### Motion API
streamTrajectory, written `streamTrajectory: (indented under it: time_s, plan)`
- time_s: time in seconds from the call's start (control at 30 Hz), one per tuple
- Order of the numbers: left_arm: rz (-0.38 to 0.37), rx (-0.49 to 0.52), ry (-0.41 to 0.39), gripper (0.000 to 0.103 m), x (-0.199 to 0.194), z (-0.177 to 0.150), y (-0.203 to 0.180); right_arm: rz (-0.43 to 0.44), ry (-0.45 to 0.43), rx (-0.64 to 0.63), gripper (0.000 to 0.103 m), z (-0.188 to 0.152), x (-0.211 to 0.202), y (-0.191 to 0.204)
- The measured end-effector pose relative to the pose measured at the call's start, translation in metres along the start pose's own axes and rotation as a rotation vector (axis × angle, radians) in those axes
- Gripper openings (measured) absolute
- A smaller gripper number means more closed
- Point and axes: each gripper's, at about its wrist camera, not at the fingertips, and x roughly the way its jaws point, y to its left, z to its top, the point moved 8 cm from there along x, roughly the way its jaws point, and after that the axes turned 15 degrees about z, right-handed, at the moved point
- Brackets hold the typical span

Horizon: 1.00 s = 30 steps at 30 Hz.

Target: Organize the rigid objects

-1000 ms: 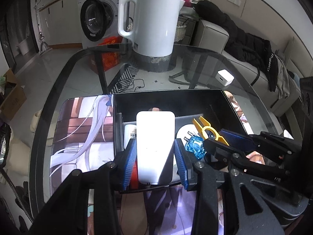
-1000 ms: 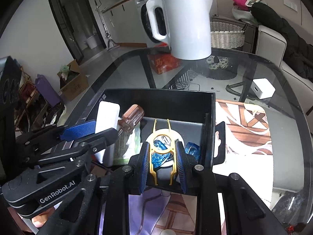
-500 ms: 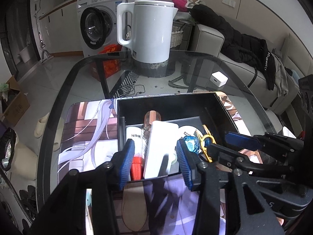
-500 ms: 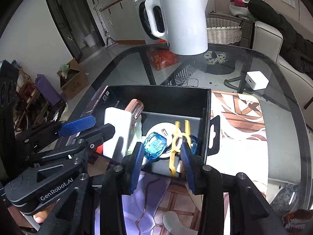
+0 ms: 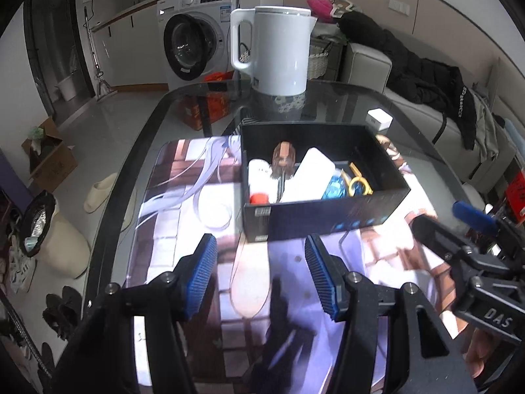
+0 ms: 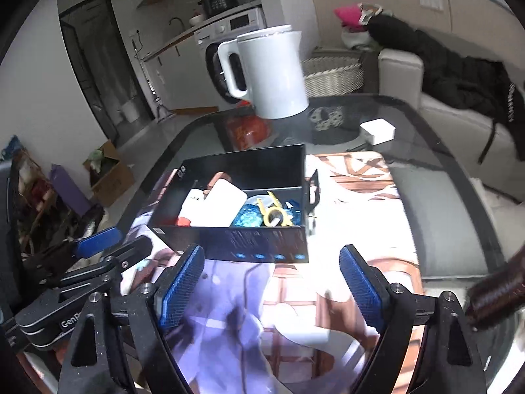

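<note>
1 box: black box [image 5: 323, 217] on the printed mat [image 5: 183, 197], 1 white block [image 5: 308, 177], 1 screwdriver [image 5: 283, 161], 1 yellow clip [image 5: 356, 182] inside.
2 grippers: left gripper [image 5: 261, 275] and right gripper [image 6: 272, 289] both spread apart, empty.

A white electric kettle [image 5: 275, 51] stands upright at the far end of the glass table [image 5: 407, 121], with a small white adapter block [image 5: 379, 119] on the glass to its right. A printed illustrated mat [image 5: 183, 193] covers the near part of the table. Beyond the table are a front-loading washing machine [image 5: 193, 47], a wicker basket [image 6: 333, 75] and a pale sofa [image 5: 370, 65] carrying a black jacket [image 5: 426, 82]; an open cardboard box [image 5: 49, 161] sits on the floor at left.
</note>
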Motion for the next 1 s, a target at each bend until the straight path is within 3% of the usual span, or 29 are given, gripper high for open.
streamTrajectory:
  time_s: [0.1, 0.17, 0.23, 0.27, 0.63, 0.8, 1.0]
  plan:
    - [0.032, 0.005, -0.068, 0.058, -0.005, -0.003, 0.004, -0.002, -0.041, -0.039, 0.089, -0.005, -0.009, 0.006]
    - [0.032, 0.003, -0.119, 0.067, -0.012, -0.003, 0.005, -0.010, -0.075, -0.063, 0.090, -0.008, -0.015, 0.012]
    - [0.016, -0.011, -0.191, 0.088, -0.023, -0.001, 0.007, -0.016, -0.118, -0.082, 0.090, -0.011, -0.024, 0.018]
    - [0.011, -0.022, -0.233, 0.090, -0.029, 0.000, 0.010, -0.011, -0.140, -0.091, 0.090, -0.012, -0.027, 0.021]
    - [0.037, -0.138, -0.461, 0.095, -0.075, 0.015, 0.035, 0.029, -0.342, -0.132, 0.100, 0.010, -0.067, 0.034]
    - [0.050, -0.119, -0.533, 0.103, -0.091, 0.007, 0.039, 0.022, -0.336, -0.128, 0.100, 0.010, -0.066, 0.030]
    - [0.058, -0.079, -0.523, 0.103, -0.085, -0.002, 0.036, 0.027, -0.318, -0.136, 0.100, 0.005, -0.060, 0.033]
